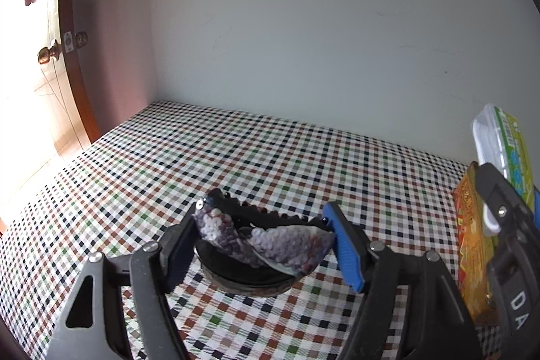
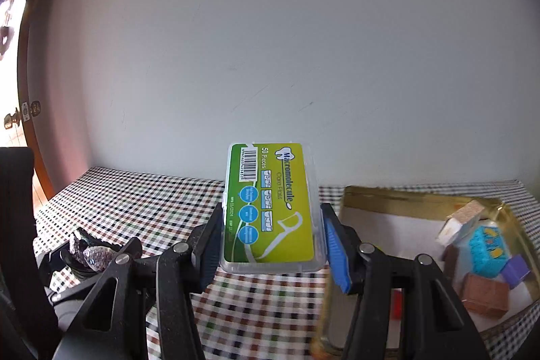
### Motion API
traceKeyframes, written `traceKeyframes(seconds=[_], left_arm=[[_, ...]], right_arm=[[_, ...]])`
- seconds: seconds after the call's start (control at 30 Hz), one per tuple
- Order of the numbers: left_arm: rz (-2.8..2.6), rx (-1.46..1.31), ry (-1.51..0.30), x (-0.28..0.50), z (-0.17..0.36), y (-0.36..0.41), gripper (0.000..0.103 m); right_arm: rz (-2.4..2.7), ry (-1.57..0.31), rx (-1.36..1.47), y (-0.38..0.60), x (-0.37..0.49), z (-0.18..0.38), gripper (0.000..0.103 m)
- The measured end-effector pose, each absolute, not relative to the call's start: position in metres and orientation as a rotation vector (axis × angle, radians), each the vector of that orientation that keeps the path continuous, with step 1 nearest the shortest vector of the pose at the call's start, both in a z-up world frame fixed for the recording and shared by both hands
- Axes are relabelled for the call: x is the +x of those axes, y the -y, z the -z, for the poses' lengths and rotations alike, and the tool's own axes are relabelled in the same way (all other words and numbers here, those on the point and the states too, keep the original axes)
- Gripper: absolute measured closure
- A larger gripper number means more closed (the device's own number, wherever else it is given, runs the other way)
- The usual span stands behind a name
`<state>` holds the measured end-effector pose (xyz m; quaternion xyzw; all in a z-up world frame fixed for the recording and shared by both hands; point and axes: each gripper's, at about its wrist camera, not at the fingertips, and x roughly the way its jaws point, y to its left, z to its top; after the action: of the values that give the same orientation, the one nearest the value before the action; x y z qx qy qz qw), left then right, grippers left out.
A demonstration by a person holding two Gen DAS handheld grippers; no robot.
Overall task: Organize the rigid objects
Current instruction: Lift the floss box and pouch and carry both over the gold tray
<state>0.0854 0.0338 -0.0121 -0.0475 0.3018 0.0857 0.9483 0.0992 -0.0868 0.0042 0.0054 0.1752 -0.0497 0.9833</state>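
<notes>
My left gripper [image 1: 263,237] is shut on a black hair clip with a purple sequined bow [image 1: 270,242], its pads pressing both ends, held just above the checked tablecloth [image 1: 202,157]. In the right wrist view, my right gripper [image 2: 271,226] is shut on a clear floss-pick box with a green and yellow label [image 2: 270,204], held upright above the cloth. The same floss-pick box [image 1: 503,150] and the right gripper [image 1: 496,194] show at the right edge of the left wrist view. The left gripper with the sequined clip [image 2: 91,253] appears at the lower left of the right wrist view.
A gold tray [image 2: 405,196] sits on the cloth at the right, holding several small blocks: white, blue, purple and brown. An orange patterned box side [image 1: 470,242] stands at the right of the left wrist view. A white wall backs the table; a wooden door [image 1: 72,56] is left.
</notes>
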Motion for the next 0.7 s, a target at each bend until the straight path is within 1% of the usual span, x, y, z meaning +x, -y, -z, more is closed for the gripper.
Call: traceKeyframes(seconds=[0.7], left_arm=[[-0.124, -0.063, -0.582, 0.054, 0.008, 0.009, 0.031]], right_arm=[[0.114, -0.335, 0.025, 0.140, 0.050, -0.009, 0.047]])
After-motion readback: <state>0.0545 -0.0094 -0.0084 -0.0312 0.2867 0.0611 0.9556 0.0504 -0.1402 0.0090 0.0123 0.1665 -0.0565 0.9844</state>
